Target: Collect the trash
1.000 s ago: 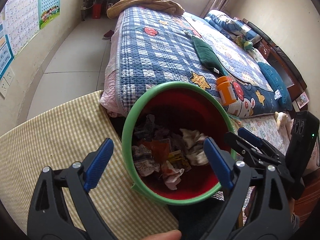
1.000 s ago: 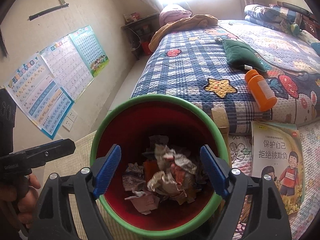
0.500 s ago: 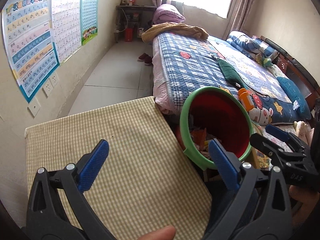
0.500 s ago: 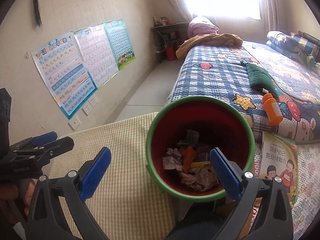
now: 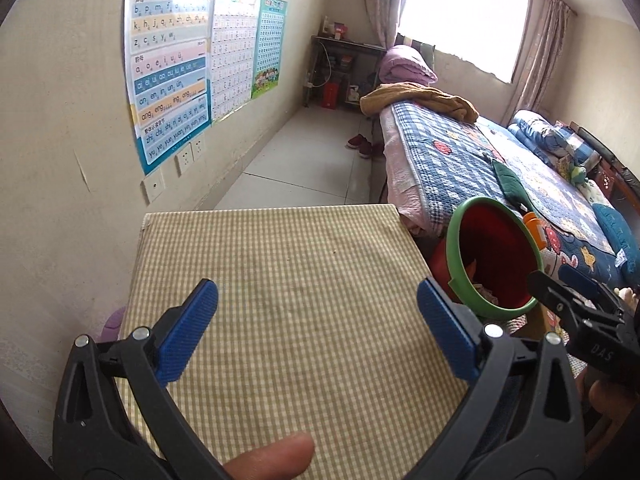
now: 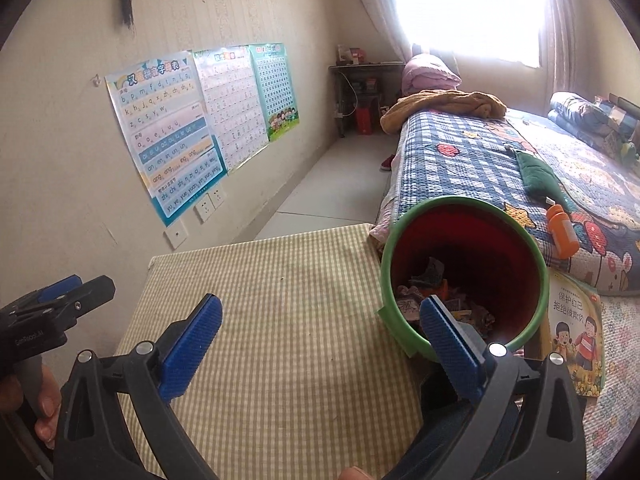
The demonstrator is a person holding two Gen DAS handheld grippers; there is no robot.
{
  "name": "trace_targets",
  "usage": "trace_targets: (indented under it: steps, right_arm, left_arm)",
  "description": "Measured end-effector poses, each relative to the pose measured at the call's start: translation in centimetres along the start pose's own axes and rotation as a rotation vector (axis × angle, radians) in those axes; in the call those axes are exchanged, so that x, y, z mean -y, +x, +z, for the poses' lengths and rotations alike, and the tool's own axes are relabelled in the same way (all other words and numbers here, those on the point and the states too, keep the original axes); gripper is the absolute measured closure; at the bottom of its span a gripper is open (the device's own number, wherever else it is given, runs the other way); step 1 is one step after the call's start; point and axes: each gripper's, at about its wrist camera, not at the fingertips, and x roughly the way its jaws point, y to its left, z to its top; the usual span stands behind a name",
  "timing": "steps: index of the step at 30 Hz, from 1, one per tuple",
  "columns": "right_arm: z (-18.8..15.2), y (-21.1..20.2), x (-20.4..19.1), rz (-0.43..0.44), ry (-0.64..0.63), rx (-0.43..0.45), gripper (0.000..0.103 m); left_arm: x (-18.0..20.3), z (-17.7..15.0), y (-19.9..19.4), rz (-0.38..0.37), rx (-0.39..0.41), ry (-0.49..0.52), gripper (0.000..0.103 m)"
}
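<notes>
The trash bin [image 6: 480, 240], red inside with a green rim, stands between the table and the bed and holds crumpled paper and wrappers [image 6: 436, 292]. In the left wrist view the bin [image 5: 496, 252] is at the right. My left gripper [image 5: 316, 300] is open over the checked tablecloth [image 5: 300, 248] with nothing between its blue pads. My right gripper [image 6: 322, 312] is open too and empty, its right pad in front of the bin's near rim. Each gripper shows at the edge of the other's view: the right gripper [image 5: 576, 304], the left gripper [image 6: 52, 304].
A bed with a blue patchwork quilt [image 6: 460, 160] runs along the right, with an orange bottle [image 6: 562, 232] and a green cushion [image 6: 536, 176] on it. A picture book [image 6: 576, 320] lies by the bin. Wall posters [image 5: 172, 80] and sockets are at the left. Tiled floor [image 5: 316, 152] lies beyond the table.
Both grippers have drawn back from above the bin and swung left over the checked table. The bin has slid from the middle to the right of both views. No trash is between the pads.
</notes>
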Motion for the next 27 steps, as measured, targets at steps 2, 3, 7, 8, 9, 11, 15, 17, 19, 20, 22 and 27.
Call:
trace_targets:
  steps: [2,3,7,8,9,11,15,17,19,20,22,27]
  right_arm:
    - [-0.4,-0.1,-1.3,0.012,-0.023,-0.009,0.007]
    - [-0.5,-0.2,-2.0,0.016,-0.033,-0.011,0.007]
    - [-1.1,-0.9,-4.0,0.027,-0.063,0.002,0.007]
    - [-1.3,-1.0,-4.4,0.023,-0.069,0.003,0.007]
    - [-1.4,-1.0,-4.6,0.022,-0.072,-0.002,0.007]
    - [-1.7,-0.8,-5.0,0.021,-0.084,-0.012,0.007]
    - [-1.9,-0.5,-5.3,0.021,-0.091,-0.023,0.007]
    - [-2.0,-0.3,-5.4,0.020,-0.095,-0.025,0.007]
    - [-2.1,-0.2,-5.5,0.019,-0.096,-0.030,0.007]
    - [-2.1,0.0,-5.5,0.017,-0.096,-0.033,0.007]
    - [-2.2,0.3,-5.5,0.019,-0.093,-0.038,0.007]
    - [-2.3,1.0,-5.4,0.017,-0.087,-0.045,0.007]
  left_arm:
    - [-0.8,-0.7,-0.5,0.007,-0.005,-0.004,0.006]
    - [-1.2,-1.1,-0.8,0.015,-0.005,-0.004,0.006]
    - [-2.5,-2.5,-1.9,0.023,0.003,-0.024,0.006]
    - [-2.9,-2.8,-2.2,0.025,0.005,-0.034,0.005]
    - [-3.3,-3.1,-2.4,0.031,0.008,-0.044,0.005]
    - [-4.1,-3.6,-2.5,0.047,0.003,-0.065,0.005]
    - [-5.2,-4.2,-2.5,0.076,0.001,-0.093,0.005]
    - [-5.6,-4.3,-2.7,0.087,0.009,-0.099,0.005]
    - [-5.7,-4.4,-2.7,0.087,0.016,-0.103,0.005]
    - [-5.7,-4.3,-2.7,0.085,0.015,-0.102,0.005]
    - [-5.6,-4.4,-2.5,0.082,0.011,-0.092,0.005]
    - [-5.3,-4.2,-2.0,0.065,-0.003,-0.069,0.005]
